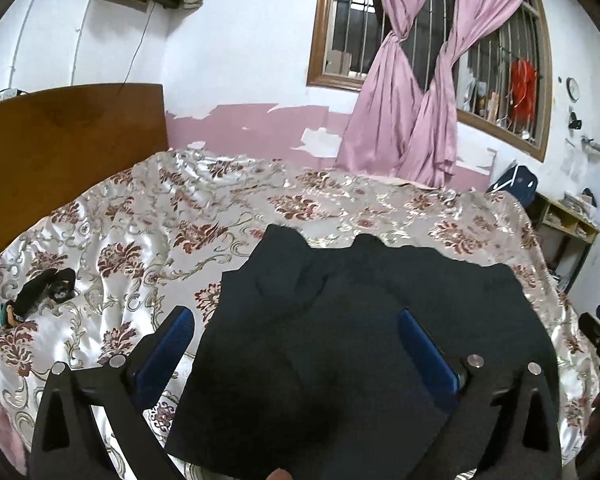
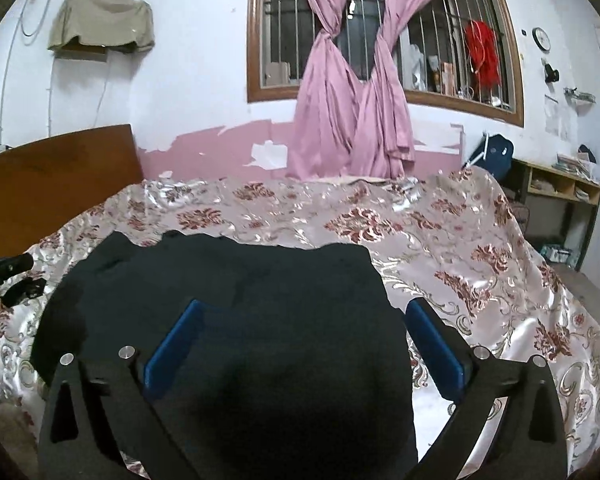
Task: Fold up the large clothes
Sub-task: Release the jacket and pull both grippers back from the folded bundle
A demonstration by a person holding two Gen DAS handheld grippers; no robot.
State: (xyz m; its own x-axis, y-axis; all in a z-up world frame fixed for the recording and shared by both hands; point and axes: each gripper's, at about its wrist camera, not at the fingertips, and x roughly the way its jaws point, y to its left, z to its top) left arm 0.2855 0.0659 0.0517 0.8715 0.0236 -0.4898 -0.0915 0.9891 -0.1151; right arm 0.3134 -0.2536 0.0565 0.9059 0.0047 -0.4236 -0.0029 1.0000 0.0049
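The dark navy, partly folded cloth garment (image 1: pixel 340 320) lies flat on the bed's shiny floral satin bedspread (image 1: pixel 140 240), directly ahead of and beneath both tools. The left hand-held gripper (image 1: pixel 296 332) hovers with its blue-padded fingers (image 1: pixel 168 344) spread wide apart, gripping nothing: its left finger sits over bare bedspread just beyond the garment's left edge, its right finger over the dark cloth. The right hand-held gripper (image 2: pixel 306 334) is likewise spread and empty, its left finger above the garment and its right finger just past the garment's right edge. Beyond the garment's far edge the bedspread runs open towards the pink knotted curtains (image 2: pixel 352 100). To the far left of the left hand-held gripper lie small black objects (image 1: pixel 44 292), well apart from the garment, near the brown wooden headboard (image 1: pixel 60 148).
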